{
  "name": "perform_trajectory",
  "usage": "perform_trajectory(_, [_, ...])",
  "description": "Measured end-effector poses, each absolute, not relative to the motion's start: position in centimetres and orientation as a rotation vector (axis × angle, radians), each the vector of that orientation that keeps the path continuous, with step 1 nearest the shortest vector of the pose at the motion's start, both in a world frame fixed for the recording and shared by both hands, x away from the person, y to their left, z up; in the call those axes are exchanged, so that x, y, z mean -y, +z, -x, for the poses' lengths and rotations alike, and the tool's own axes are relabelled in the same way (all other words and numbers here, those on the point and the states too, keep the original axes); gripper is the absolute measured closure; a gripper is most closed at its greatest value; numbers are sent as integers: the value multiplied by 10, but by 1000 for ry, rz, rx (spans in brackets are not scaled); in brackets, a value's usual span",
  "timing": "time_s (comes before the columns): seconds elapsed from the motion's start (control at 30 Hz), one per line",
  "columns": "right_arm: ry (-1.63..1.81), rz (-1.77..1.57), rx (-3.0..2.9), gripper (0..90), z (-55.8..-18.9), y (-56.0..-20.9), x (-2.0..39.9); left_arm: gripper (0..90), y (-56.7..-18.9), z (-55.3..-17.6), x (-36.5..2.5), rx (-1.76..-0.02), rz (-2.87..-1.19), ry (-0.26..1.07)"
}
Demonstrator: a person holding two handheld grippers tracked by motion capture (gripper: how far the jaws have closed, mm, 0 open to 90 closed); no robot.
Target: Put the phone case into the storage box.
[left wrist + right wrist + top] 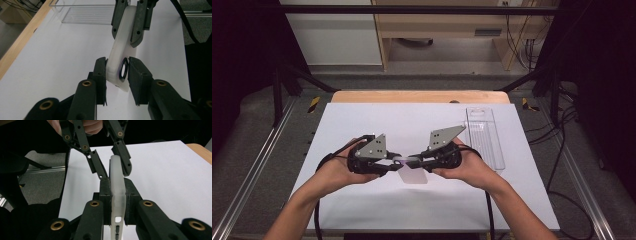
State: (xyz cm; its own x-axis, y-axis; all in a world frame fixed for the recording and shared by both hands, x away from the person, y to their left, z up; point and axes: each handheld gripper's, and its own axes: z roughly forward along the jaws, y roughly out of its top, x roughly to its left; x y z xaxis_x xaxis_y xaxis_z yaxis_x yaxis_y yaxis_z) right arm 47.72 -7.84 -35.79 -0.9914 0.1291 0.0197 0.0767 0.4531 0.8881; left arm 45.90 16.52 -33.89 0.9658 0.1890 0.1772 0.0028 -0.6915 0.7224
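Right tool (117, 185) clamped narrow on one end of a translucent white flat plastic case (120, 42); left tool (117, 71) drawn in on the other end, pads against both faces beside a dark ring-shaped opening. Case held edge-up between the two tools, off the surface above the near middle of the white-topped desk (362, 125).

Likely trouble: pulling or twisting the tools against each other could bend the thin case or slide it out from between the pads. A grip partly on the raised ring may seat unevenly and let that end slip and drop.

Beyond, a clear ribbed plastic tray (484, 137) at the desk's far right. Pale wooden edge (419, 96) at the far side. Metal rails (257, 165), grey floor, black cables (562, 150) and a light wooden cabinet (437, 30) in a dim room.
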Motion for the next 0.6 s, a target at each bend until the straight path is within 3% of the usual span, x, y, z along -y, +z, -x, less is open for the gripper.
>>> perform_trajectory(0.6, [1548,-155,-2644,674,-482,-363,73,797,-340,-456,-167,-141,-2334,277])
